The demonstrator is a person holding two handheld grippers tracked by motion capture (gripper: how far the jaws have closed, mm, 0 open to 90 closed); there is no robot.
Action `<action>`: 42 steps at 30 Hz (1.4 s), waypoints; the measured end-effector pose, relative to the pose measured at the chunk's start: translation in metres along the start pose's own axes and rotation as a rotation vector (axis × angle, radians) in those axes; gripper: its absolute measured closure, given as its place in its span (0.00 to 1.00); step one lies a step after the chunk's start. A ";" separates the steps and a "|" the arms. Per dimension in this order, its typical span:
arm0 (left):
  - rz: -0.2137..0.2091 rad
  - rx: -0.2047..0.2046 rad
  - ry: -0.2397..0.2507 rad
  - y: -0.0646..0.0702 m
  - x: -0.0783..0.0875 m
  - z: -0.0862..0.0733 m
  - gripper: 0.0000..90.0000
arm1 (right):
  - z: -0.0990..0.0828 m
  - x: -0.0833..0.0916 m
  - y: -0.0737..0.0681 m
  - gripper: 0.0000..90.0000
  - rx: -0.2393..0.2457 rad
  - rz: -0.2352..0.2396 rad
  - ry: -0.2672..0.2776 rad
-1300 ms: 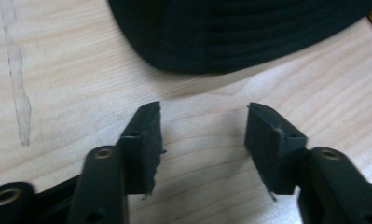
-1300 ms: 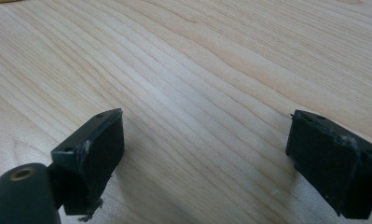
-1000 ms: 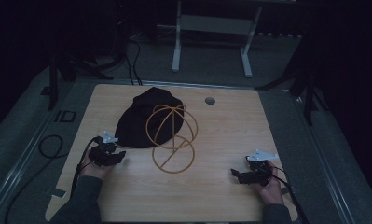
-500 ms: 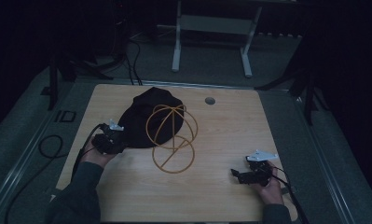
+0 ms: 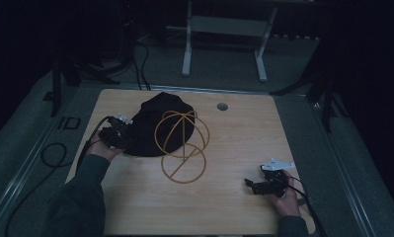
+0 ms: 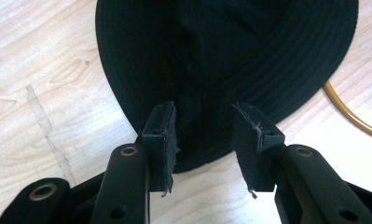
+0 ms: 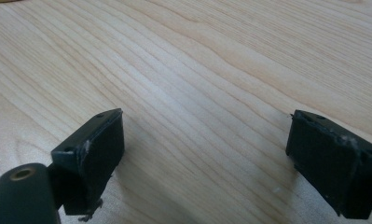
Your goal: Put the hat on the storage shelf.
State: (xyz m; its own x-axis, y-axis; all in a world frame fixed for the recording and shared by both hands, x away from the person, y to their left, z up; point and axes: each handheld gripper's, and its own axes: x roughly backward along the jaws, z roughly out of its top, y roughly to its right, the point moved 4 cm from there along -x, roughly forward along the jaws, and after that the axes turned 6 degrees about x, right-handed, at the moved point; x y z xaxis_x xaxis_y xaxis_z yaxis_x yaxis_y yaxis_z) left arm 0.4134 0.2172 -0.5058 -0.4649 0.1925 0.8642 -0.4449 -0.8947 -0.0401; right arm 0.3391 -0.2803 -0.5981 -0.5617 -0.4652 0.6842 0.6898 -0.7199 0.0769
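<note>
Left gripper (image 6: 203, 140) jaws have just been closing, now part-open, straddling the near-left brim of the black hat (image 6: 230, 51), pads not pressing. Right gripper (image 7: 204, 163) gaping wide over bare table (image 7: 197, 56), near right.

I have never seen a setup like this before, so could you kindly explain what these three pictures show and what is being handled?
A person sits at a wooden table with a hand-held gripper in each hand. The high view looks down from above; the other two pictures come from cameras riding on each gripper. On the table lie a black hat and a gold wire stand leaning over it. The left gripper has its fingers astride the hat's brim; they have just been closing, but whether the pads press the cloth yet is hard to tell. The right gripper rests open over bare wood, holding nothing.
</note>
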 end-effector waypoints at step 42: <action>-0.010 -0.083 -0.224 0.002 -0.040 0.067 0.67 | 0.000 0.000 0.000 0.12 0.000 0.000 0.000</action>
State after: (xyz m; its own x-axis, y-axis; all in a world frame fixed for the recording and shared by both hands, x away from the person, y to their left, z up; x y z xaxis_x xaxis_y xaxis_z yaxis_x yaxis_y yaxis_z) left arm 0.4819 0.1804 -0.5066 -0.2830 0.0989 0.9540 -0.5144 -0.8552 -0.0639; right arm 0.3391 -0.2804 -0.5981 -0.5617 -0.4652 0.6841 0.6898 -0.7199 0.0768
